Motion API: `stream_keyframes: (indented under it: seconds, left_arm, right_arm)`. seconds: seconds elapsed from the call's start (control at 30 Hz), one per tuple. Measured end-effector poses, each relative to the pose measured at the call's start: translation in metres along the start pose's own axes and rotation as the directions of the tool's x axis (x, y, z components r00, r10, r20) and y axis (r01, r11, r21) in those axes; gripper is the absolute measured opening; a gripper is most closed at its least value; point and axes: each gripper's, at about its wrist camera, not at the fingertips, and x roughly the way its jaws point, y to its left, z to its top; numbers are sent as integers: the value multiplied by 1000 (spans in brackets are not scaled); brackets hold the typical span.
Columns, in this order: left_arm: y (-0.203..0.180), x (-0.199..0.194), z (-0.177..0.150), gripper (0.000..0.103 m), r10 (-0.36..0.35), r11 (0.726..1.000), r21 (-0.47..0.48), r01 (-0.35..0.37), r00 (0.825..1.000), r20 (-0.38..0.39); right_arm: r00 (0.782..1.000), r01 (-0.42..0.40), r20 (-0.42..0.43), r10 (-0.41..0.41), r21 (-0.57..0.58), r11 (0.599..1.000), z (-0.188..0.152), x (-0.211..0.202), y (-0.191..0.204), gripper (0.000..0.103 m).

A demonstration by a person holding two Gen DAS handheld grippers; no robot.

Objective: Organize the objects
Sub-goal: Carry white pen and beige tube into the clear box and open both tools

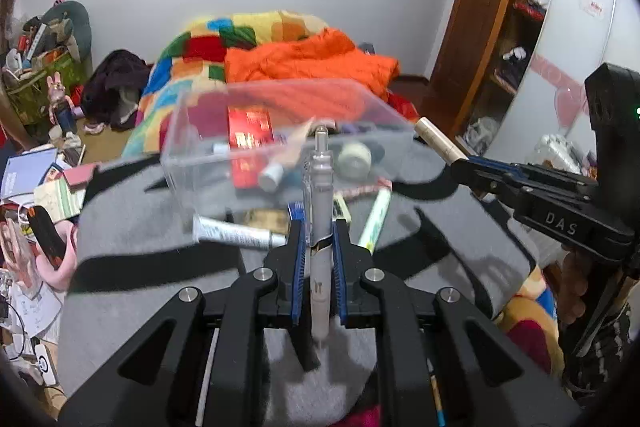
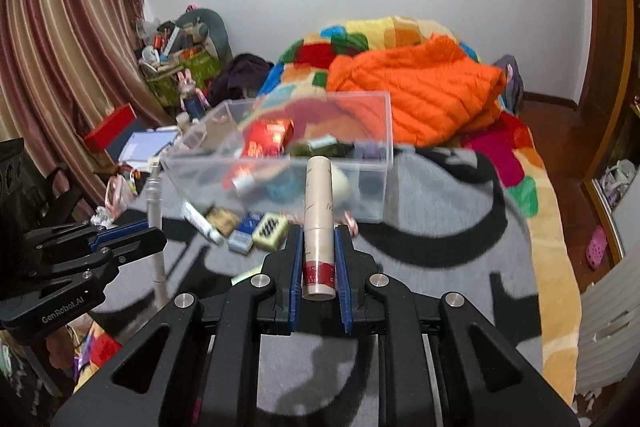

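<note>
With a grey pump bottle (image 1: 321, 187) clamped in the left hand-held gripper (image 1: 321, 235) and a beige tube (image 2: 319, 211) in the right hand-held gripper (image 2: 319, 239), each should be carried over the clear box (image 1: 280, 143) on the bed before release.

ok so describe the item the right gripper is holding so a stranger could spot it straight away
Start at the clear plastic box on the grey blanket at the foot of the bed. Just in front of it, the right gripper is shut on a beige tube. Unlike the slim grey pen-like item in the left gripper, it is thicker, with a red band near its base.
</note>
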Motion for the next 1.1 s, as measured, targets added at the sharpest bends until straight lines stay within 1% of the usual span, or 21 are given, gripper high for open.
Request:
stream_keyframes:
  seconds: [0.37, 0.57, 0.73, 0.8, 0.87, 0.93, 1.03, 1.1]
  left_arm:
    - [16, -16, 46, 10, 29, 999, -34, -25, 993, 116]
    - [27, -17, 74, 10, 38, 998, -46, -30, 986, 160]
    - [33, -12, 95, 10, 51, 998, -50, -43, 982, 182]
    - [36, -6, 102, 10, 55, 997, -58, -45, 982, 181]
    - [41, 4, 108, 10, 44, 997, -76, -32, 985, 168]
    - [46, 14, 110, 10, 24, 996, -94, -10, 988, 150]
    - [54, 36, 111, 10, -28, 990, -133, 42, 994, 105]
    - [57, 48, 109, 10, -34, 988, -148, 45, 996, 80]
  right_arm:
    - [995, 0, 102, 1, -12, 1000, 42, -4, 4, 14]
    - [992, 8, 122, -5, -23, 1000, 61, 5, 3, 14]
    - [993, 20, 116, -16, -31, 999, 71, 20, 2, 14]
    - [994, 28, 107, -24, -28, 999, 74, 29, 0, 14]
    - [995, 30, 91, -28, -22, 999, 76, 40, -2, 14]
    - [997, 34, 73, -32, -14, 999, 76, 50, -5, 14]
    - [998, 45, 39, -44, -10, 999, 74, 67, -9, 14]
    - [998, 54, 16, -54, -11, 998, 73, 79, -12, 14]
